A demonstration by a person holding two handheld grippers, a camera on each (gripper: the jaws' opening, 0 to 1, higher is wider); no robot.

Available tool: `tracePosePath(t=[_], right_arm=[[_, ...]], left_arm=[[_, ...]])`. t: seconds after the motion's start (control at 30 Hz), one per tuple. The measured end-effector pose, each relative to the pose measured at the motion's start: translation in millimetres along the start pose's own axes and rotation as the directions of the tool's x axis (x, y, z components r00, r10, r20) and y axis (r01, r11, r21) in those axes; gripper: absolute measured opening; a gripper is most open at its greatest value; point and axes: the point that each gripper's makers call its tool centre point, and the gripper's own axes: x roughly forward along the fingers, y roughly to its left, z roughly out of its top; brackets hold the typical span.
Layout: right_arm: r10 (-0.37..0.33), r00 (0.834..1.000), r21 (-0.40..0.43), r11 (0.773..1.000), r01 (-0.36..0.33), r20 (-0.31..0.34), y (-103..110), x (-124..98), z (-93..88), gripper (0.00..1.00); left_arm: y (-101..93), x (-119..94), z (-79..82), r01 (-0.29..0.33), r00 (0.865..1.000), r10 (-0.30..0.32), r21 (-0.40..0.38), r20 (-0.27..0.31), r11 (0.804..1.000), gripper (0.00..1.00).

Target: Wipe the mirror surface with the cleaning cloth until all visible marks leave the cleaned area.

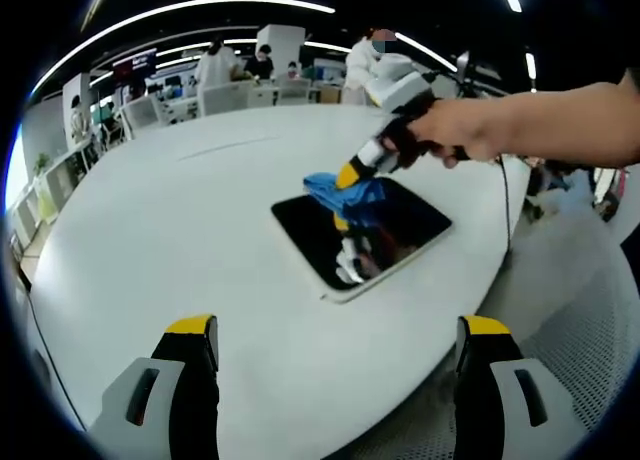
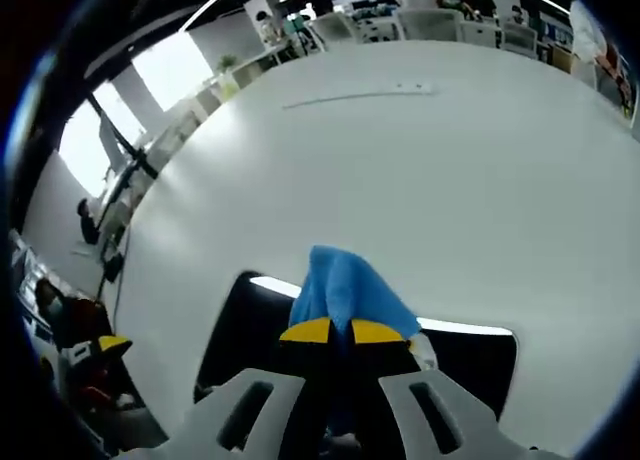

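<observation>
Nearest me in the left gripper view, my left hand-held gripper (image 1: 337,355) hovers over the near edge of the white desk (image 1: 180,230) with its jaws spread wide and nothing between them; I judge it best kept low and back so it does not block the work. Just beyond it lies the mirror (image 1: 400,235), a dark rounded rectangle flat on the desk, a little right of centre. My right hand-held gripper (image 1: 350,172) reaches in from the right, its yellow-tipped jaws pinched together on the blue cleaning cloth (image 1: 345,192), which sits bunched at the mirror's far left corner. In the right gripper view the same hand-held gripper (image 2: 341,332) looks straight down its jaws, closed tight on the cleaning cloth (image 2: 345,285), with the mirror (image 2: 250,330) dark beneath and to both sides. I cannot make out any marks on the glass, only reflections, so I judge the safest way is to press the cloth flat and sweep in overlapping passes from this far corner toward the near edge. Too steep an angle could let the jaw tips scrape the glass or push the mirror across the desk. Farther off, people sit at other tables.
</observation>
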Motion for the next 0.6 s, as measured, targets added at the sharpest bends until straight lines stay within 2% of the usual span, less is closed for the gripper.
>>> tracePosePath(t=[0.27, 0.6], right_arm=[[0.016, 1.000, -0.012, 1.000, -0.016, -0.005, -1, -1, -0.8, 0.00], [0.008, 1.000, -0.018, 1.000, -0.008, -0.008, -14, -9, -3.6, 0.00]], left_arm=[[-0.5, 0, -0.3, -0.001, 1.000, 0.001, 0.004, -0.005, 1.000, 0.99], [0.8, 0, -1.3, -0.007, 1.000, 0.007, 0.003, -0.008, 1.000, 0.99]])
